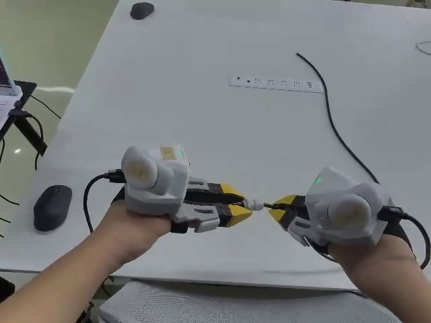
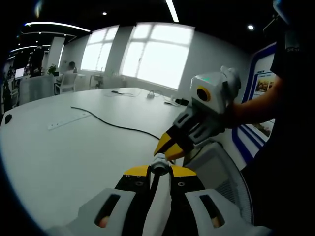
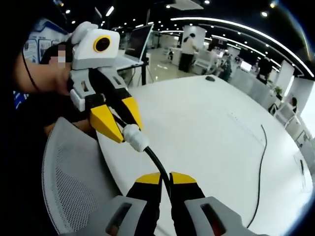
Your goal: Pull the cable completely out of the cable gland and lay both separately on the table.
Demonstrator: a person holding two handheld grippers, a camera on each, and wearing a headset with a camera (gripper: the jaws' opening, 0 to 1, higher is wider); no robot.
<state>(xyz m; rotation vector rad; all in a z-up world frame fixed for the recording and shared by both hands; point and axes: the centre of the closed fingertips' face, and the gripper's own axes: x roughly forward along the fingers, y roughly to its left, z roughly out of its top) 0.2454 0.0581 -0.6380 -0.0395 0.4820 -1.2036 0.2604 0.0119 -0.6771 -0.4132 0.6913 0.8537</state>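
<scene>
Both pairs of tongs hang in the air just above the near edge of the white table [image 1: 202, 134], tips facing each other and close together. The left tongs [image 1: 244, 204] are pressed onto the white cable gland [image 3: 135, 137], which sticks out from between their yellow tips. The right tongs [image 1: 275, 207] pinch the black cable [image 3: 156, 163] a short way from the gland. The cable runs straight from the gland's mouth into the right tongs, so the two parts are not separated, and neither touches the table.

In the left gripper view, the gland sits right at the tip of the left tongs, with the right tongs coming in from the right and almost touching it.

On the table beyond, a white power strip [image 1: 276, 83] lies flat, and a black cord [image 1: 337, 128] curves past its right end (apart from it). One dark mouse [image 1: 141, 10] rests at the far edge and another mouse [image 1: 52, 207] near the left corner. A grey mesh chair [image 3: 74, 187] stands under the hands.
</scene>
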